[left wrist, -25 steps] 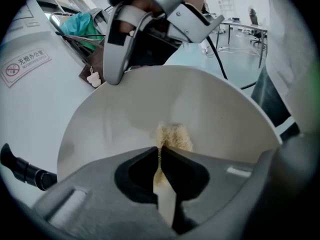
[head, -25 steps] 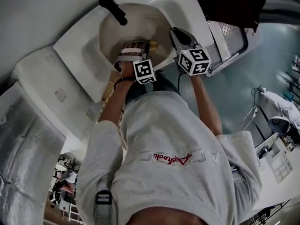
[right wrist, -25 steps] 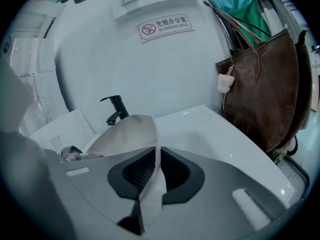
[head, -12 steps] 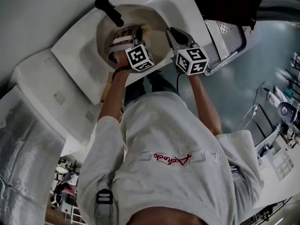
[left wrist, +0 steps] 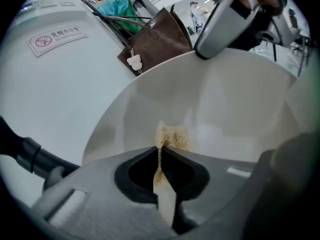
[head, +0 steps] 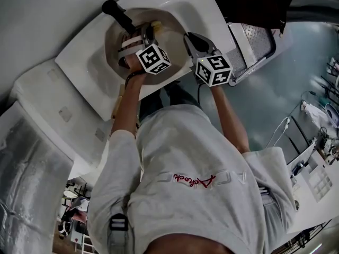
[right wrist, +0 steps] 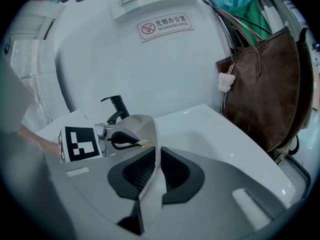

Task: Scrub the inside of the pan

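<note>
The pan (head: 172, 36) is round and cream-white inside, with a black handle (head: 117, 15) on its far side. Its thin rim is clamped in the right claw (right wrist: 155, 156). A tan, fibrous scrub pad (left wrist: 172, 136), pinched in the left claw (left wrist: 161, 150), sits against the inner wall.

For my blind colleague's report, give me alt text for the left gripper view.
The left tool is shut on a thin tan scrub pad, its frayed tip over the pale inside of the pan. The right tool grips the far rim, with a brown bag behind.
</note>
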`<state>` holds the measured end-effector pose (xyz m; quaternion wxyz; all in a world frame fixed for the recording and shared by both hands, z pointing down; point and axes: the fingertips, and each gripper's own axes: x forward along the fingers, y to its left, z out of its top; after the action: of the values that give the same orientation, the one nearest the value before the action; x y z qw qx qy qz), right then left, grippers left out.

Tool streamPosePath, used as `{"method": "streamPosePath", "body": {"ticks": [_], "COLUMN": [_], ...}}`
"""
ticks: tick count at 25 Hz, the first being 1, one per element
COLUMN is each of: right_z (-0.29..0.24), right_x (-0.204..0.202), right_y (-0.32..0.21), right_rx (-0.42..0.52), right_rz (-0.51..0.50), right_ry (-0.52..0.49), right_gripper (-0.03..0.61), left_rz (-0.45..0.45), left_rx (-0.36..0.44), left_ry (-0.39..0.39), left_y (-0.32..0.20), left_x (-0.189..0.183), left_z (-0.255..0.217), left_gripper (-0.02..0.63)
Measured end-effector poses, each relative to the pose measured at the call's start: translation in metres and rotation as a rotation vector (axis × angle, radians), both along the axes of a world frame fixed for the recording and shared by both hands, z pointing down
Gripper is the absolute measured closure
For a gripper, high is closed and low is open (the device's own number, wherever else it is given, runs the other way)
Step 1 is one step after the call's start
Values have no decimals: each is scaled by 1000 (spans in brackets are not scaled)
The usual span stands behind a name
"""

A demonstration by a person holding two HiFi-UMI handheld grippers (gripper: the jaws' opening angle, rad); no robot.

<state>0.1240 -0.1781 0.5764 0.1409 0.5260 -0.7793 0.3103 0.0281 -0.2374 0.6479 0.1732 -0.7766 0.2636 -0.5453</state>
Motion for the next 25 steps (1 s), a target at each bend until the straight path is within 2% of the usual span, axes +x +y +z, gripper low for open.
{"method": "streamPosePath", "body": {"ticks": [8,25], "right_z": [0,0], "right_x": [0,-1], "right_y": [-1,0], "right_rx": [0,-2], "right_rz": [-3,4], "right_ry": [-2,6], "right_gripper": [535,537], "left_rz": [85,193], "left_rx": [-1,-64], "left_ry": [-4,-29], "left_y": [20,86], "left_x": [23,33], "left_z": [3,14], "left_gripper": [595,595]}}
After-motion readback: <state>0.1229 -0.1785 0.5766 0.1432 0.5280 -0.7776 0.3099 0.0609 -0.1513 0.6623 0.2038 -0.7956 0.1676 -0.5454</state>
